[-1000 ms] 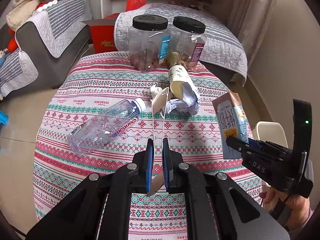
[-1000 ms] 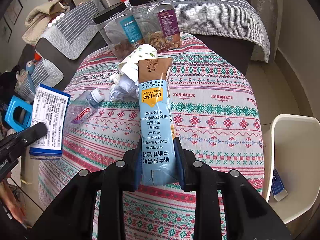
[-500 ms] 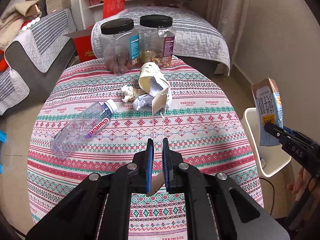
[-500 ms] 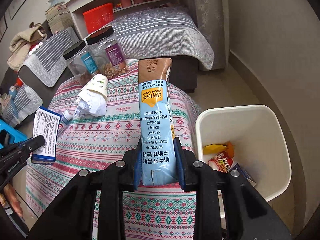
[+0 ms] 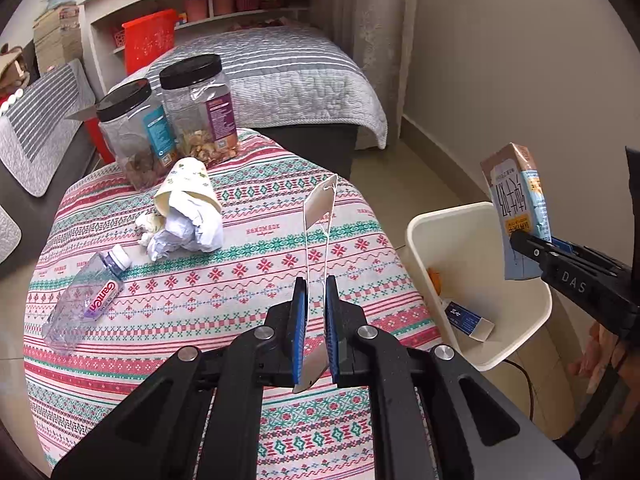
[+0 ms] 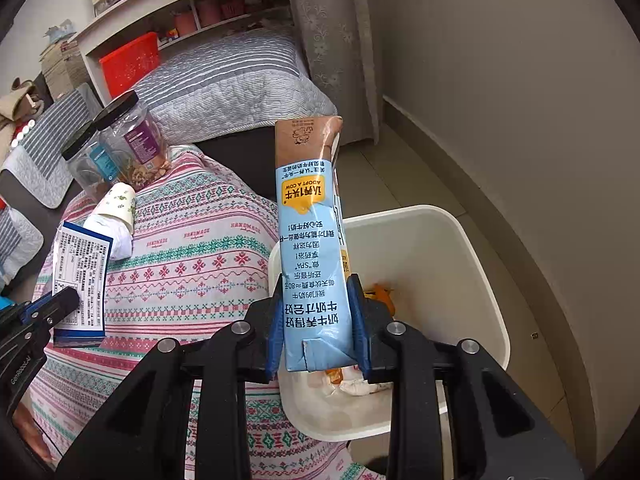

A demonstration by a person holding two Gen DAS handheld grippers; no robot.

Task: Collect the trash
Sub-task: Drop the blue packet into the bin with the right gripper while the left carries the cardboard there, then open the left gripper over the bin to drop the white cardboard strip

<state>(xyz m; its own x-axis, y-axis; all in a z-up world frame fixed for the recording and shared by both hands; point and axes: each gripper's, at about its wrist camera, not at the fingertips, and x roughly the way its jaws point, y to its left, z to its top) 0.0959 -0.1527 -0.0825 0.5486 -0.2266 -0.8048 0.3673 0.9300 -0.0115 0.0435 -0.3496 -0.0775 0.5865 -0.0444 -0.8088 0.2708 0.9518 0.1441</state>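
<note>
Blue-padded jaws on the right gripper (image 6: 316, 332) are clamped tight on a light-blue milk carton (image 6: 310, 240), gripping it near its bottom end so the brown top sticks up and away from the camera. It's held right over the near rim of the white trash bin (image 6: 476, 248), which sits on the floor just beside the round table (image 5: 248, 248). Down in the bin you can see an orange wrapper (image 6: 384, 294), something white and crumpled, and a small blue box (image 5: 468, 320).

The left gripper (image 5: 316, 320) is pinched shut on a flat, thin carton (image 5: 319, 208) seen edge-on from its own camera; the right wrist view shows its printed label side (image 6: 80, 276). It hangs above the table's patterned cloth, near the edge facing the bin.

Trash lying on the table: a clear plastic bottle (image 5: 86, 300) on its side at the left, a tipped-over paper cup (image 5: 188, 184) with crumpled white paper (image 5: 188, 232) spilling out of it. Behind those stand two black-lidded snack jars (image 5: 160, 120), touching each other, with a grey striped bed (image 5: 280, 80) further back.
</note>
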